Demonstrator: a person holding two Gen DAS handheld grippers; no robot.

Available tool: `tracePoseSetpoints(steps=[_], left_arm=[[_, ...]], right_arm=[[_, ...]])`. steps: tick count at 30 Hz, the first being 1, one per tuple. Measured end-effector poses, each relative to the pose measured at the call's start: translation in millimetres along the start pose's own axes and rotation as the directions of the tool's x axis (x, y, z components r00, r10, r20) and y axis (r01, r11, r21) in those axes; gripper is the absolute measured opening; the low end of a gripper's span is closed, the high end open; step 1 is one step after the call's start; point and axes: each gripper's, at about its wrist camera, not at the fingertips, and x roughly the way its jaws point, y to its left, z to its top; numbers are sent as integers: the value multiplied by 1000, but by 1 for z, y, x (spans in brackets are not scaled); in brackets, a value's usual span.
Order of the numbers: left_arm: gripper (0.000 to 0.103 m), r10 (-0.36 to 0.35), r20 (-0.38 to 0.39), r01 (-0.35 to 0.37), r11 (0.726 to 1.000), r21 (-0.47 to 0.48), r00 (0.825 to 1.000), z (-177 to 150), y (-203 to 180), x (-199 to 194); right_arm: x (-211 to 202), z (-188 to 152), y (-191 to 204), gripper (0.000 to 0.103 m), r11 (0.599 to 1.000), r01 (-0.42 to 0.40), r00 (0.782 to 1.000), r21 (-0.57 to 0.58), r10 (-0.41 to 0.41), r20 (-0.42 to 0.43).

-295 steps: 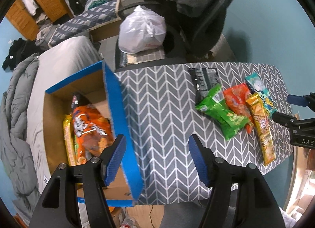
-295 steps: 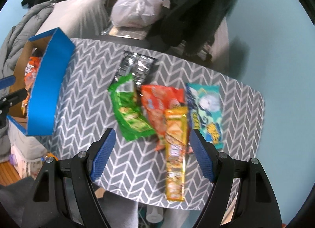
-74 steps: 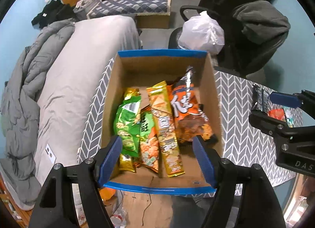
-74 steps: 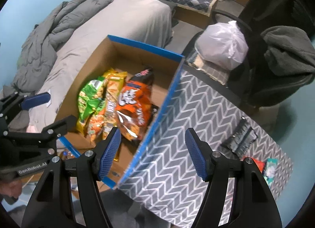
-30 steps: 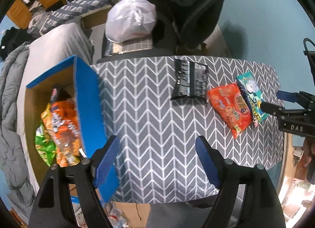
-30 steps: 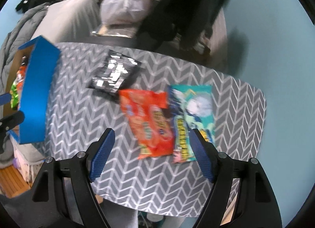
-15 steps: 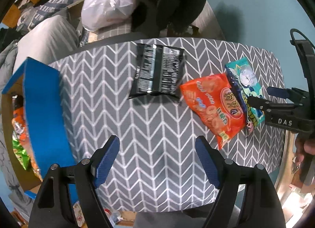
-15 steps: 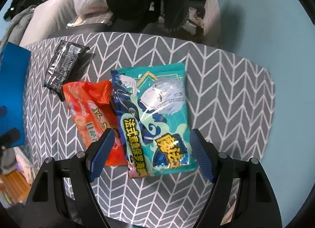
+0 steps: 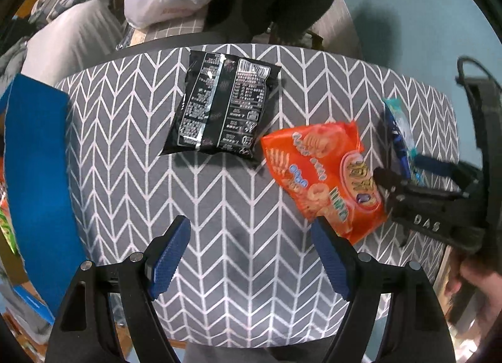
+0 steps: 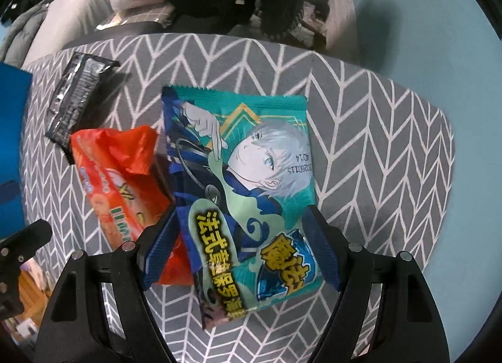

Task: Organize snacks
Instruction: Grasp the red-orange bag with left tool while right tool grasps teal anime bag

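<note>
Your right gripper (image 10: 240, 243) straddles the teal packet (image 10: 244, 187), jaws apart on either side of its lower half, not yet closed. That packet lies on the chevron table (image 10: 376, 149), its left edge over the orange packet (image 9: 326, 174); a black packet (image 9: 224, 109) lies farther left. Your left gripper (image 9: 251, 256) hovers, jaws apart, holding nothing. Three snacks are left to go in the blue-edged box (image 9: 37, 168).

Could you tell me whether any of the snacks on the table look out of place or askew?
Mostly tidy. The black packet lies label-side down. The orange bag is crumpled at its top, and the teal packet overlaps its edge.
</note>
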Motion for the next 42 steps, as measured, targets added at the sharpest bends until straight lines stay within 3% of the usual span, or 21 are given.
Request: tracePoseSetpoints(steps=[10,14,21,28,35,42], left_arm=[[81,-65,-31,62,995,-80,997,15,-26,10],[81,-118,-26,113,983,-141,993,19,-34,17],[81,-114,-67,100,979,-180,991,28,-54,32],[81,-52,-108,32,984,-177,993,46,-71,57],[86,-68,-156,38,982,-186,985,52,-77,93],[89,-50,-140,40,997,-72,989,39,-90,103]], right_arm=[[1,-9,-16,76,1000,3,1000,-1,-3,-4],[-4,-19,-32,52,1000,15,1000,15,-15,9],[-15,-39,-59,41,998,-13,1000,66,11,28],[-19,-65,-76,40,995,-9,999,96,5,38],[-17,-72,-85,41,991,-27,999,130,22,33],[-10,-67,-88,48,987,-36,999,156,33,22]])
